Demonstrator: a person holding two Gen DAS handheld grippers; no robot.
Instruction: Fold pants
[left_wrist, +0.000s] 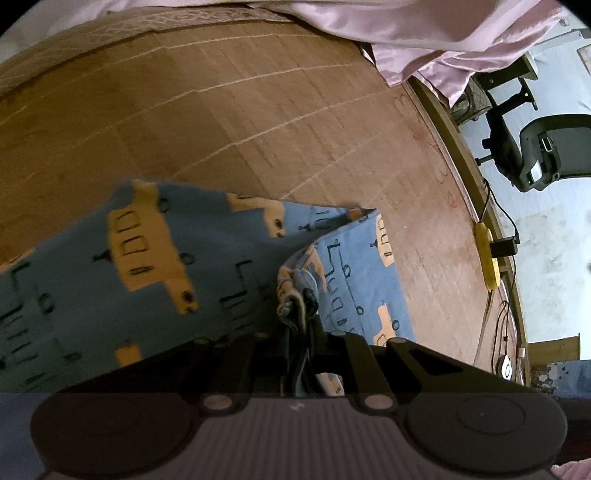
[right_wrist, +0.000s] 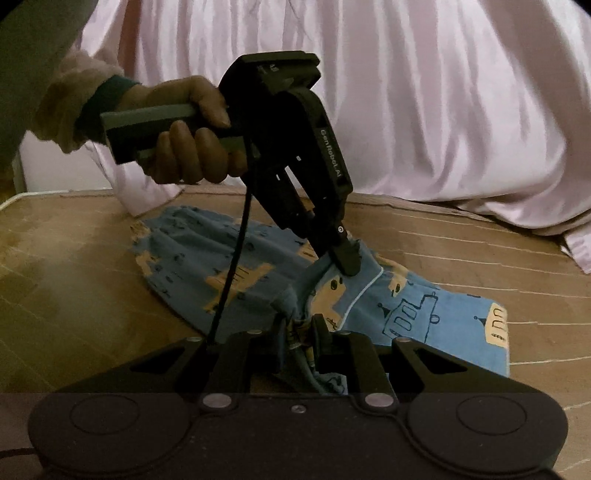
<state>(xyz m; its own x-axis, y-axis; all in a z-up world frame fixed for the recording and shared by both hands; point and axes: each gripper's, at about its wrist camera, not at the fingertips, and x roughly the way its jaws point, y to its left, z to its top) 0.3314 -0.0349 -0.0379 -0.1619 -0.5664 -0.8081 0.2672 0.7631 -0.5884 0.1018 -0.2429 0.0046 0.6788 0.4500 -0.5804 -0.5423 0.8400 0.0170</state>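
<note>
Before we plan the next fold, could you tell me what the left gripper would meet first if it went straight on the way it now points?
The left gripper is shut on the blue vehicle-print pants, so more of that cloth comes first. Just beyond lies the brown quilted mattress surface; in the right wrist view it angles down toward it, though depth is uncertain.

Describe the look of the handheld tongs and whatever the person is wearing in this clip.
The left tongs are matte black, with white lettering along the side, a grey-green bar handle and a thin black cable hanging down. The hand on that handle comes out of a fluffy cream sleeve with a teal cuff beneath. The right tongs are black too, with angular linkages, silver pivot pins and two round discs on the body.
</note>
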